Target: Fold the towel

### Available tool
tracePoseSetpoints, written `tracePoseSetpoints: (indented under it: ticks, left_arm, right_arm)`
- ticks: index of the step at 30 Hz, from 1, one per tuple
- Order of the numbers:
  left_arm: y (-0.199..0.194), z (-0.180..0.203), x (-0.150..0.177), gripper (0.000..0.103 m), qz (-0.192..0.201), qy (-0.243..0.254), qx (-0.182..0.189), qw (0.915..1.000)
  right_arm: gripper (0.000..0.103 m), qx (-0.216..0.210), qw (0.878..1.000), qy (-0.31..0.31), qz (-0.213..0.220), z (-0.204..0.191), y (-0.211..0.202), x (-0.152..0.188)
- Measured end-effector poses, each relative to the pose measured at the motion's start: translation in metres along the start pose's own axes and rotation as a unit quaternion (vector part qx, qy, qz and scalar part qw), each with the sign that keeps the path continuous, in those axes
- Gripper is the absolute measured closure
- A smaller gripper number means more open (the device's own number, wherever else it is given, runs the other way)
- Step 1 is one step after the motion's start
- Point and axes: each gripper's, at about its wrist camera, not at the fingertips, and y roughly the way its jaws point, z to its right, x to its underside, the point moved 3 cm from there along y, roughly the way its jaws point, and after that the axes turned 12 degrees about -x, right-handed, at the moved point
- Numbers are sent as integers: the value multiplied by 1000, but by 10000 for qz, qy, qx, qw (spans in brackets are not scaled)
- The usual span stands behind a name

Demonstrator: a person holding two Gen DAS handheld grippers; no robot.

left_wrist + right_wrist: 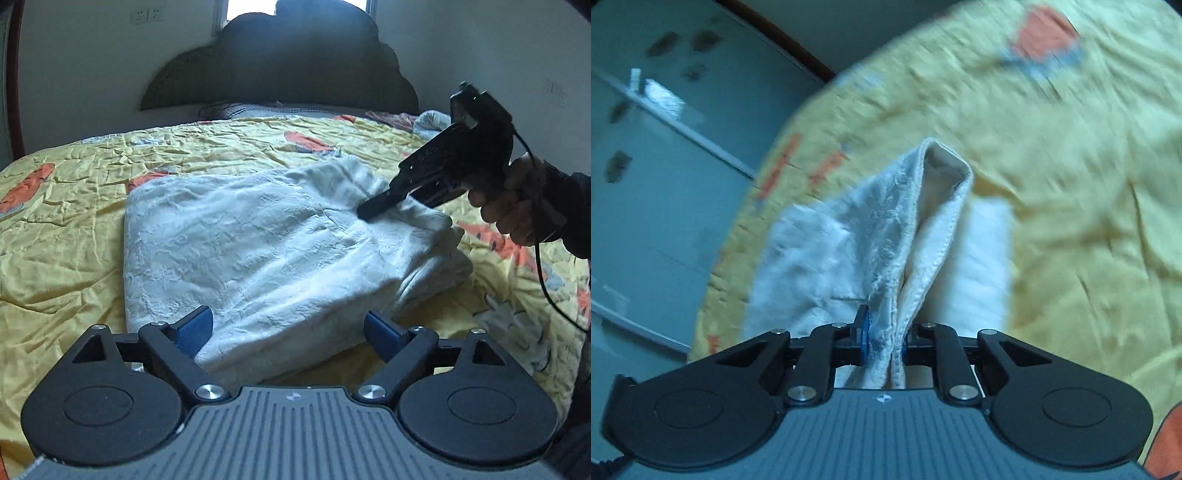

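A white textured towel point(266, 240) lies partly folded on the yellow bedspread point(66, 229). My left gripper point(286, 330) is open just above the towel's near edge, its blue pads point(194, 330) spread wide with cloth between them but not pinched. In the left wrist view the right gripper point(373, 210), held by a hand point(517, 206), pinches the towel's far right corner. The right wrist view shows my right gripper point(884, 338) shut on a bunched, hemmed fold of the towel point(908, 221), which stands up ahead of the fingers.
A dark scalloped headboard point(295, 66) and pillows stand at the far end of the bed. Crumpled clothes point(428, 122) lie at the far right. A black cable point(543, 280) hangs from the right gripper. A glass-fronted wardrobe point(657, 166) stands beside the bed.
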Motion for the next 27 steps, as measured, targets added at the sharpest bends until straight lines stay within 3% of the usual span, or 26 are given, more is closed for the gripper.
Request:
tracePoseSetpoints:
  ticks: [2, 4, 6, 8, 11, 13, 17, 20, 21, 22, 23, 24, 27]
  left_arm:
    - [-3, 0, -3, 12, 24, -3, -23, 10000]
    - [-12, -10, -10, 13, 141, -238, 107, 9996]
    - [-20, -29, -21, 12, 294, -606, 200, 9975]
    - [-16, -58, -32, 10, 243, -1250, 267, 9915]
    - [16, -106, -37, 10, -217, -2583, 410, 9649]
    - [46, -126, -38, 14, -659, -3151, 300, 9463]
    - [89, -146, -44, 14, -1132, -3851, 599, 9139]
    - [112, -152, -52, 14, -1162, -4087, 892, 9008]
    - [118, -154, -55, 21, -1185, -4173, 915, 8964]
    - [126, -156, -57, 44, -1252, -4252, 915, 8917]
    - [133, -156, -58, 58, -1400, -4243, 786, 8912]
    - [137, -155, -59, 75, -1457, -4146, 649, 8959]
    - [130, -150, -67, 87, -1234, -3720, 379, 9192]
  right_arm:
    - [83, -127, 9994, 191, 258, 0, -9, 4]
    - [71, -162, 9985, 182, 489, -6, -22, 6]
    - [47, -287, 9967, 146, 747, -8, -41, 5]
    - [38, -420, 9932, 167, 1075, -5, -60, 2]
    - [38, -256, 9917, 380, 1202, 10, -70, -7]
    - [38, -167, 9924, 555, 1088, 20, -64, -12]
    - [40, -234, 9942, 675, 800, 29, -38, -18]
    - [39, -457, 9914, 849, 885, 33, -27, -26]
    - [48, -467, 9911, 862, 904, 33, -23, -28]
    - [66, -379, 9936, 686, 816, 30, -18, -30]
    - [84, -205, 9962, 389, 753, 24, -14, -30]
    - [84, -68, 9972, 96, 734, 16, -12, -31]
    - [88, 4, 9962, -432, 758, -8, -18, -37]
